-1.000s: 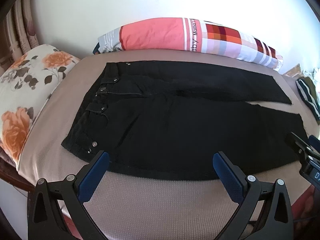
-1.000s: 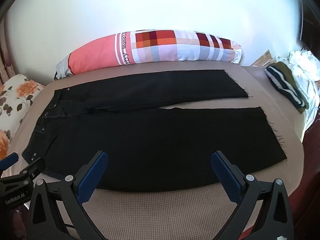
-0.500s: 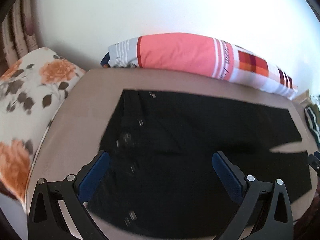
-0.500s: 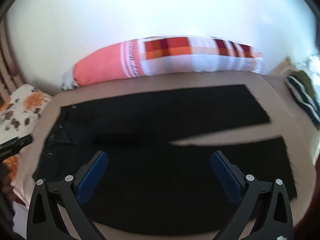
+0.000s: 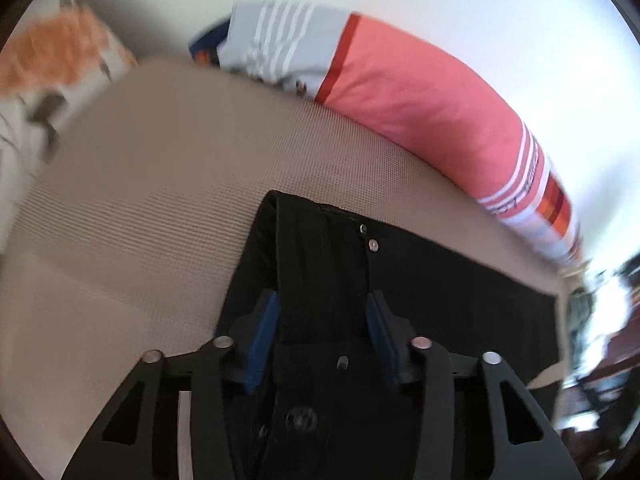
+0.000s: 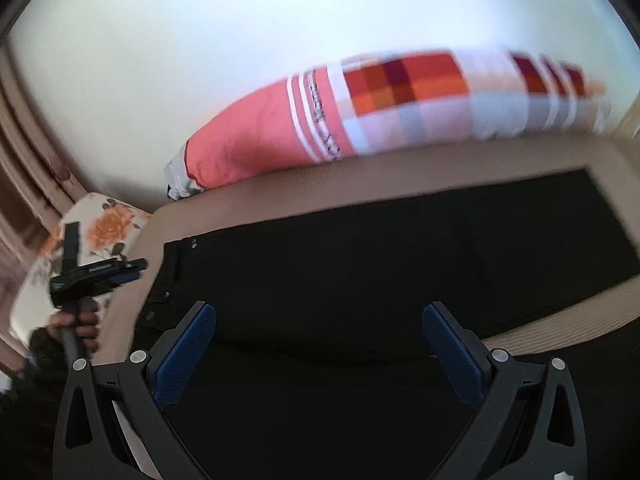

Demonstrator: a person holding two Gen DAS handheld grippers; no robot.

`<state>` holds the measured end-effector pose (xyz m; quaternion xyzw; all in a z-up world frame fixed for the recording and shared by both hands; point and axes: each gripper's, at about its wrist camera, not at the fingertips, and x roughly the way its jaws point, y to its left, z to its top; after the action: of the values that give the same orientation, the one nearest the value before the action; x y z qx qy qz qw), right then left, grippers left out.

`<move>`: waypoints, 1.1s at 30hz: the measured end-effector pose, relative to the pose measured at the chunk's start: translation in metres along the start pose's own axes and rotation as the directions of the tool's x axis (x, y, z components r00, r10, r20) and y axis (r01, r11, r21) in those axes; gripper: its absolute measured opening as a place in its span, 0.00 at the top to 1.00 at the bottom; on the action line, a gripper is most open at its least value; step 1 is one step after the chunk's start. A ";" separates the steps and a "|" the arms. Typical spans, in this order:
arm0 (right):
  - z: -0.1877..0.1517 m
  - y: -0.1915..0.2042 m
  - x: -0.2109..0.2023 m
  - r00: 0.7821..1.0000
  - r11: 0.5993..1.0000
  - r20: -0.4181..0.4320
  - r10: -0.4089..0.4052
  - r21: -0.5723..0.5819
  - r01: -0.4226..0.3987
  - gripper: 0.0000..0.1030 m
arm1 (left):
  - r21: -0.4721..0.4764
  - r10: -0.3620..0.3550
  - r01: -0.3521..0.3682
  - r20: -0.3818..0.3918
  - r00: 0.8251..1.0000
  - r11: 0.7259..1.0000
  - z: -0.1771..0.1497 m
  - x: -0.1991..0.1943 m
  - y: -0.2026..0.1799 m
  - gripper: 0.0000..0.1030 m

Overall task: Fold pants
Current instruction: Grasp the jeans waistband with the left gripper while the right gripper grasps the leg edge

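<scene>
Black pants (image 6: 380, 256) lie flat on a tan bed, waistband to the left, legs to the right. In the left wrist view my left gripper (image 5: 322, 320) hangs low over the waistband (image 5: 320, 280), its blue pads half closed on either side of the band near the metal buttons (image 5: 373, 245); a grip on the cloth is not clear. My right gripper (image 6: 318, 344) is open wide over the thigh part of the pants. The left gripper (image 6: 96, 276) also shows in the right wrist view, held by a hand at the left.
A long pink, white and checked bolster (image 6: 380, 112) lies along the far edge of the bed against the white wall. A floral pillow (image 6: 104, 232) sits at the left end. The tan mattress (image 5: 140, 200) is bare left of the waistband.
Both grippers have moved forward and down over the pants. The left one has gone to the waistband and its jaws have narrowed from wide open. The right jaws have stayed wide.
</scene>
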<state>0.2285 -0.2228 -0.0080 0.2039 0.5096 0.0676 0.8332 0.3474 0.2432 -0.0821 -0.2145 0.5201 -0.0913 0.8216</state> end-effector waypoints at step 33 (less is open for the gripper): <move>0.047 0.032 0.149 0.983 0.984 -0.182 0.002 -0.172 -0.034 0.00 | -0.091 -0.297 0.289 -0.094 0.950 0.953 0.060 0.082 0.022 0.88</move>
<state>0.3432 -0.1589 -0.0985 0.1277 0.5733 0.1378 0.7975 0.4360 0.2477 -0.1371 -0.3152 0.5286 -0.2039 0.7614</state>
